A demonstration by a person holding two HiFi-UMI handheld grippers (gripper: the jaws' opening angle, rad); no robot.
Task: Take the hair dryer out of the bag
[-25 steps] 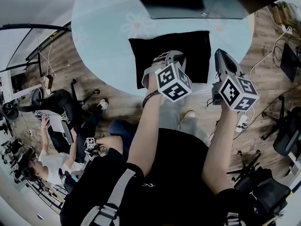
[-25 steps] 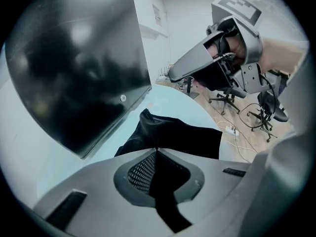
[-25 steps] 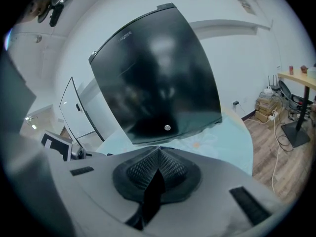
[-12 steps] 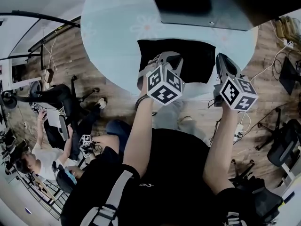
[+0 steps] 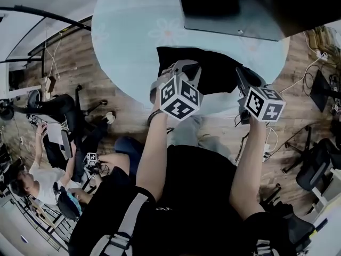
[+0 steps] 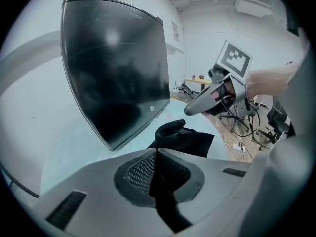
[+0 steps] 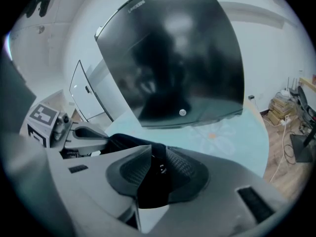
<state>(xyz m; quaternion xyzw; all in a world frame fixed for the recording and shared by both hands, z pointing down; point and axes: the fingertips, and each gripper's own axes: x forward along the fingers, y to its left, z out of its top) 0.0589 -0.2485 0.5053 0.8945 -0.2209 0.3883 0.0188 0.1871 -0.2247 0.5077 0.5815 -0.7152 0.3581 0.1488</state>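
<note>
A black cloth bag (image 5: pixel 213 71) lies on the round pale-blue table (image 5: pixel 128 41). No hair dryer shows; the bag hides whatever is inside. My left gripper (image 5: pixel 186 68) is shut on the bag's near left edge, and a strip of black cloth (image 6: pixel 163 191) runs out from between its pads. The bag's mouth (image 6: pixel 174 131) stands lifted just beyond. My right gripper (image 5: pixel 241 74) is at the bag's right corner. Its jaws have just been opening and stand apart, with black bag cloth (image 7: pixel 154 181) between them, unpressed.
A large black flat panel (image 5: pixel 234 7) lies on the table just behind the bag. People sit on office chairs (image 5: pixel 58 116) at the left. Cables and a power strip (image 5: pixel 269 143) lie on the wooden floor at the right, near more chairs (image 5: pixel 314 164).
My left gripper has risen and drawn the bag's edge up with it. My right gripper has moved left onto the bag's right corner, and its jaws have come apart.
</note>
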